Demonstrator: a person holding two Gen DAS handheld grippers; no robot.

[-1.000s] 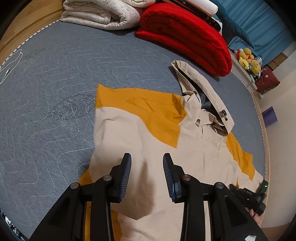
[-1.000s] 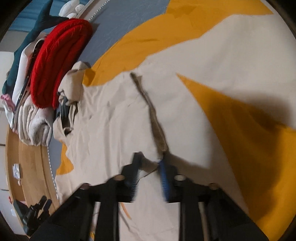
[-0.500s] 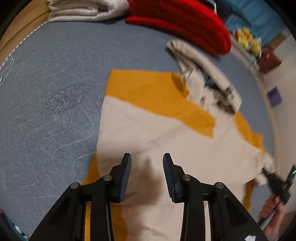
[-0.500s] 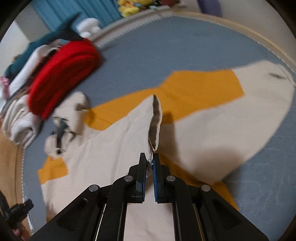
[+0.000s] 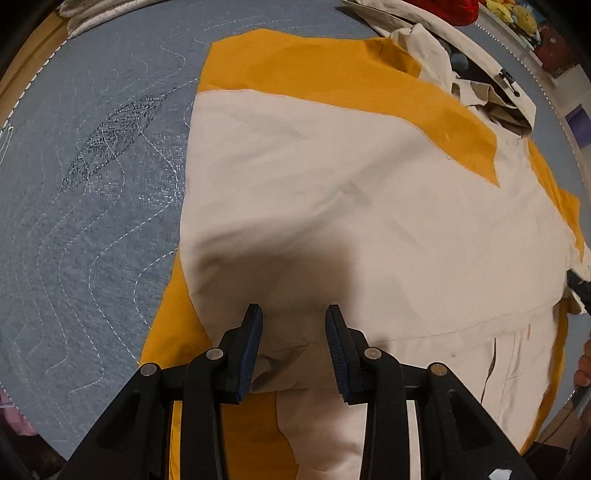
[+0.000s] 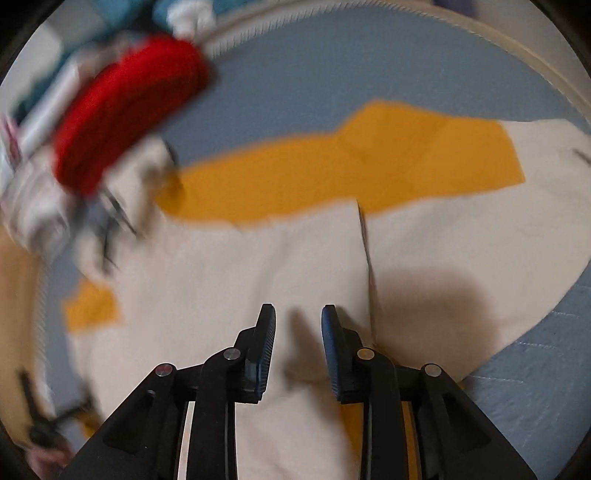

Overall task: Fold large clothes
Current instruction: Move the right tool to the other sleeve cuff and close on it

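A large cream and mustard-yellow jacket (image 5: 351,192) lies spread on the grey quilted bed (image 5: 92,221), its hood (image 5: 491,85) at the top right. My left gripper (image 5: 293,314) hovers close over the cream cloth near the jacket's left side, jaws apart with nothing between them. In the blurred right wrist view the jacket (image 6: 280,266) fills the middle. My right gripper (image 6: 298,312) hangs above it with its jaws opening, and no cloth sits between the pads. A fold edge (image 6: 364,243) of cream fabric lies just right of it.
A folded red blanket (image 6: 125,110) and pale bedding (image 5: 85,14) lie at the far end of the bed. Soft toys (image 5: 511,14) sit beyond the bed edge. The wooden bed rim (image 6: 517,40) curves around. A person's hand (image 5: 583,365) shows at the right edge.
The left gripper sank toward the jacket, which now fills its view. The right gripper, shut on a raised cream fold half a second ago, has parted its jaws and the fold lies flat.
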